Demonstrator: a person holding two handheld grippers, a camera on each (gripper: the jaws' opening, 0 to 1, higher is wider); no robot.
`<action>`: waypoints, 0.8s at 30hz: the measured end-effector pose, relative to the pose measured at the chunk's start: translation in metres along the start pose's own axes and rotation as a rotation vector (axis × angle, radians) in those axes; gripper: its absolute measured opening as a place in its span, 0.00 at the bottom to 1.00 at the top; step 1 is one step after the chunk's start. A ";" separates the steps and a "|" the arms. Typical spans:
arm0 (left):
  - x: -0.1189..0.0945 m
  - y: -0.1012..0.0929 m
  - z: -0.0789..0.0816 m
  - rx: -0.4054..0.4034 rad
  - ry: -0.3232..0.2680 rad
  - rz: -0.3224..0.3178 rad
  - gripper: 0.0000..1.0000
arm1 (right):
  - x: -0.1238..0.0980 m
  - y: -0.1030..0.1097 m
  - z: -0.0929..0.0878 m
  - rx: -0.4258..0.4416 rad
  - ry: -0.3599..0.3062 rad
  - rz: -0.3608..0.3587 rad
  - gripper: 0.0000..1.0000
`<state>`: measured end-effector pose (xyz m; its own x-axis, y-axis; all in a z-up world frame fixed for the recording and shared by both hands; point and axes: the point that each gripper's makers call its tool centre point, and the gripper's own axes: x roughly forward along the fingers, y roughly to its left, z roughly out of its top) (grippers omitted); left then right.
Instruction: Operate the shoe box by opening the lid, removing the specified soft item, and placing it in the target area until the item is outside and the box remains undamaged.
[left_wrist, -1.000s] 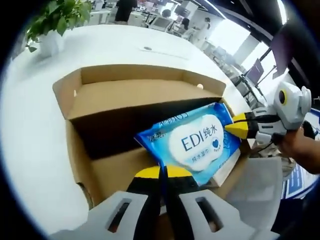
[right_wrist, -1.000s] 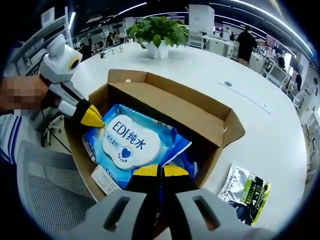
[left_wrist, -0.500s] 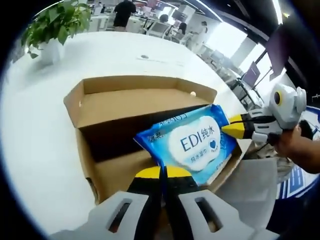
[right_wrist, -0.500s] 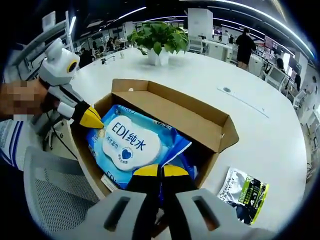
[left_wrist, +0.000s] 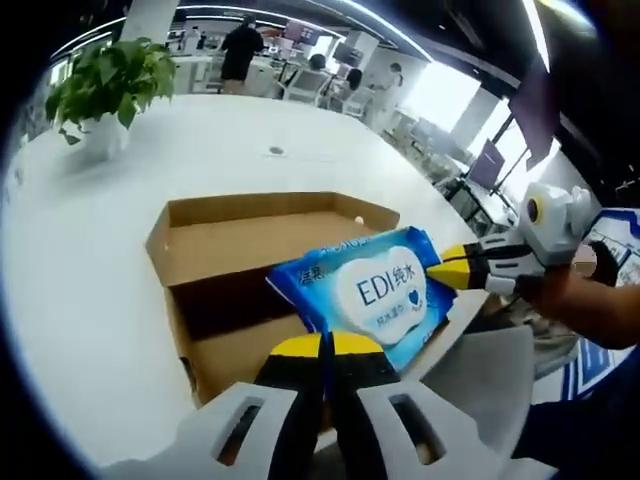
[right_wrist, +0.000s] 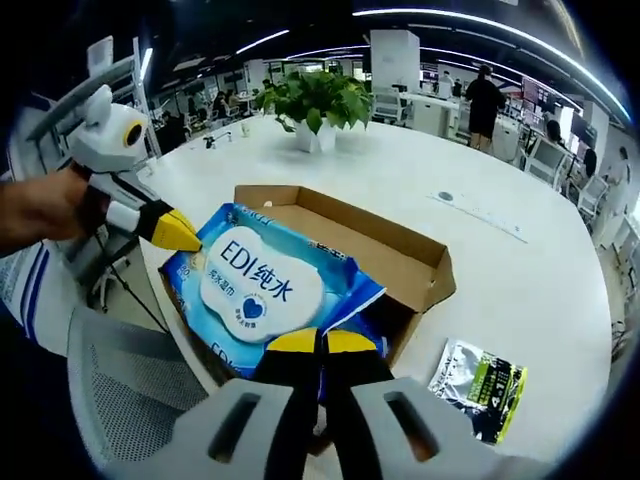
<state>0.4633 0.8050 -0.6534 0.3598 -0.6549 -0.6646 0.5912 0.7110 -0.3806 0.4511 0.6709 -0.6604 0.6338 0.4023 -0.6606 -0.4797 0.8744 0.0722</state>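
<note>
The soft blue wet-wipes pack (left_wrist: 372, 299), glossy plastic with a white oval label, is held up over the open brown cardboard shoe box (left_wrist: 250, 270), lid flap folded back. The left gripper (left_wrist: 322, 345) is clamped on its near corner, jaws closed, and the right gripper (right_wrist: 320, 342) is pinching the opposite corner the same way. Looks like another blue pack sits underneath in the box, hard to be sure. A crinkly black-and-green pouch (right_wrist: 480, 387) lies on the smooth white round table (right_wrist: 520, 270), right of the box.

Left gripper (left_wrist: 322, 345) jaws closed at 6 o'clock; right gripper (left_wrist: 447, 266) enters from 3 o'clock, tips pinched together, hand (left_wrist: 590, 300) behind it.
</note>
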 end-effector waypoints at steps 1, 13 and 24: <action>0.001 -0.001 0.000 0.006 0.003 -0.001 0.00 | -0.002 -0.002 0.000 0.001 -0.001 -0.004 0.00; 0.022 -0.037 0.016 0.059 0.012 -0.054 0.00 | -0.032 -0.032 -0.010 0.036 -0.017 -0.073 0.00; 0.055 -0.082 0.025 0.124 0.044 -0.106 0.00 | -0.062 -0.074 -0.032 0.074 -0.014 -0.137 0.00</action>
<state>0.4523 0.7040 -0.6429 0.2605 -0.7108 -0.6534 0.7095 0.5999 -0.3698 0.4279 0.5731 -0.6484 0.6992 0.2809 -0.6574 -0.3424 0.9388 0.0369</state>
